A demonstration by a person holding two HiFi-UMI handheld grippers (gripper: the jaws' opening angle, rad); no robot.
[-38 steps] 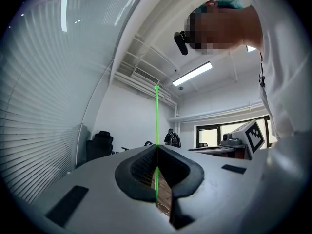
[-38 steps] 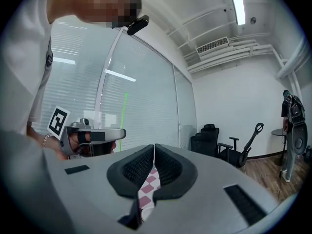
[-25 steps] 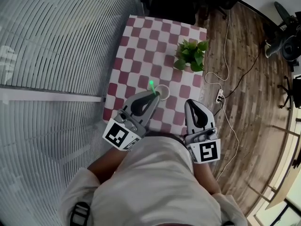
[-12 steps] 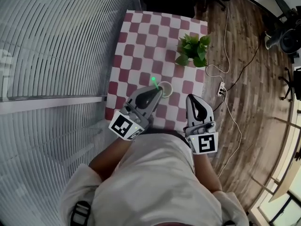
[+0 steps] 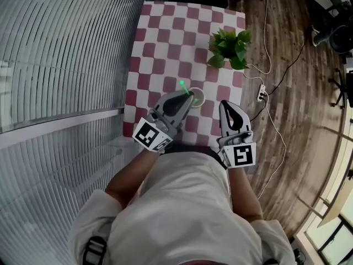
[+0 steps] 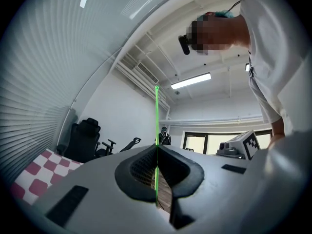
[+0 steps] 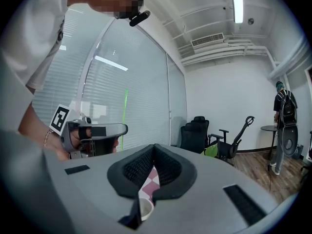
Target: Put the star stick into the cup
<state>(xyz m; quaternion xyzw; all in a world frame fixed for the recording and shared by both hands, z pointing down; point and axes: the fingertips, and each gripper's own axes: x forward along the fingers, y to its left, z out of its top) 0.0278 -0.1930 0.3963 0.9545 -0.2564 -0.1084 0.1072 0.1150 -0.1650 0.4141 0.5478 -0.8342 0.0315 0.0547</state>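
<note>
Green star stick first. Head view: it stands near upright, pinched low in my left tongs, its lower end at the rim of the white cup on the checked tabletop. Whether the tip is already inside, I cannot tell. Right tongs hang just beside the cup; a potted plant sits well beyond.

Left gripper view: tongs pressed together on the stick, which runs straight up between the pads.

Right gripper view: tongs closed on nothing. The cup shows below them, with the left tongs and stick off to the side.

Judgement: the lowering step is in hand. The next move calls for centring over the mouth, sinking the stick, then letting go.
</note>
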